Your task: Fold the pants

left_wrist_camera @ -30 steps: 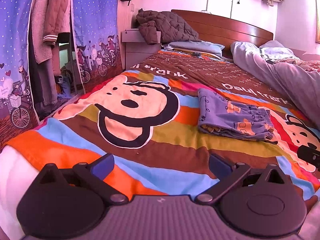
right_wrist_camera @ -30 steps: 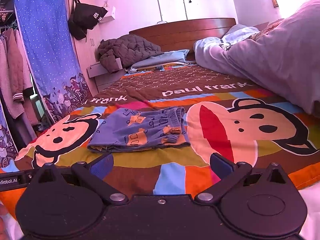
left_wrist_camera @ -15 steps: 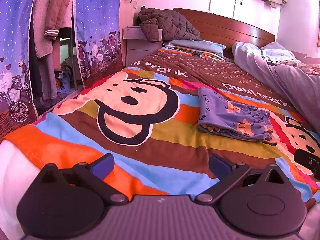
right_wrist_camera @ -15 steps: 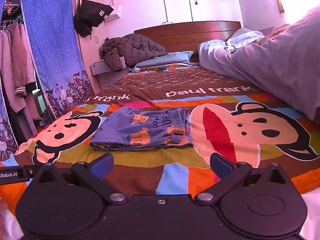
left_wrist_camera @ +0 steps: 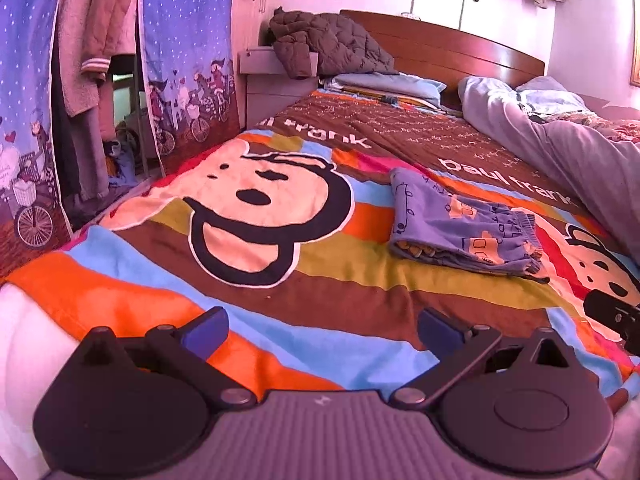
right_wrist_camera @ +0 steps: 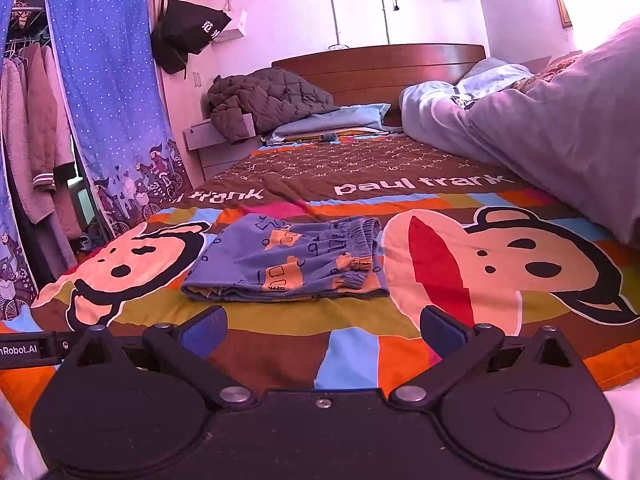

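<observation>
- The pants [right_wrist_camera: 288, 264] lie folded in a compact stack on the striped bedspread [right_wrist_camera: 352, 352], at 12 o'clock from the right gripper [right_wrist_camera: 322, 330] and 2 o'clock from the left gripper [left_wrist_camera: 320, 330].
- Both grippers' jaws are spread wide and hold nothing; neither touches the cloth.
- The fold looks finished; a clean retreat means keeping both clear of the stack.

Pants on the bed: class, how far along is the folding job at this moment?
Done: the blue patterned pants lie folded in a compact stack on the striped blanket, waistband to the right. In hand: nothing; the left gripper and right gripper are both open and short of the cloth. Left: seemingly nothing, perhaps a final tidy.
</observation>
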A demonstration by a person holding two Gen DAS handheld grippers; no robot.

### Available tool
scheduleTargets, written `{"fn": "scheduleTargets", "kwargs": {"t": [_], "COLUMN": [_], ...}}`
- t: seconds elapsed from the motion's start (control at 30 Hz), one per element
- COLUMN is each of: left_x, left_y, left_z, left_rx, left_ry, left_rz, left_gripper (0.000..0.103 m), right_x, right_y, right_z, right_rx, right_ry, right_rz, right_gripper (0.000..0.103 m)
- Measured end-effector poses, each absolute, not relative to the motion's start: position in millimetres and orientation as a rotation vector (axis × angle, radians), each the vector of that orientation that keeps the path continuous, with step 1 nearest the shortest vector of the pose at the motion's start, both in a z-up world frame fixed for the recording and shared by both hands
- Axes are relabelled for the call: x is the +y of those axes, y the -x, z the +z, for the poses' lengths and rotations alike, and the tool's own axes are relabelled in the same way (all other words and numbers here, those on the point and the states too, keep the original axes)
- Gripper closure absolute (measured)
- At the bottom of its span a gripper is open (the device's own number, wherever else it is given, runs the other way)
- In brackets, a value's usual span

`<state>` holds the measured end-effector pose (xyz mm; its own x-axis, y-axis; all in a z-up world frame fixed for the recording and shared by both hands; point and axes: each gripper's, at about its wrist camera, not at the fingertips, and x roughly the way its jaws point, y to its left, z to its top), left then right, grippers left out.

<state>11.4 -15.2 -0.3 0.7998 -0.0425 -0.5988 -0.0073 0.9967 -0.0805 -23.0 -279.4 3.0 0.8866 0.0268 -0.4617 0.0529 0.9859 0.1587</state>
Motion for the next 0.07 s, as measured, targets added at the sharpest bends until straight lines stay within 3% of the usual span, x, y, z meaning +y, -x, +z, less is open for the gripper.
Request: {"fn": "scheduleTargets", "kwargs": {"t": [0.07], "left_x": [-16.2], "left_y": [-10.1], "left_z": [-0.2], "left_rx": [0.633], "left_ry": [0.074], "left_rz": [-0.024], "left_gripper": [0.000], "right_x": [-279.3], "right_y": [23.3], "right_z": [3.4], "right_rx": [0.481], "right_ry": [-0.169], "right_rz": [-0.013], "right_gripper": [0.001]}}
